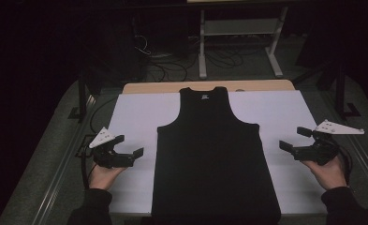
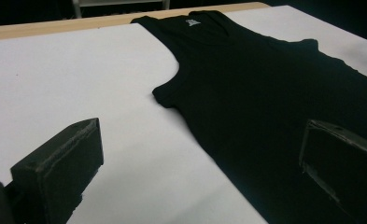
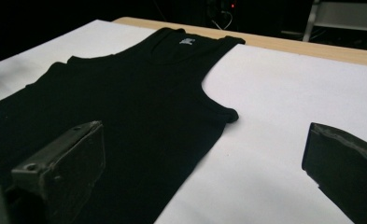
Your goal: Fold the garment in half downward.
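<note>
White sheet: covers the counter, whose wooden far edge shows beyond it
Tank top: black, spread flat on the middle of the sheet, neck at the far end, hem at the near edge
Left gripper: held beside the top's left edge, jaws wide apart, empty
Right gripper: held beside the top's right edge, jaws wide apart, empty
</note>
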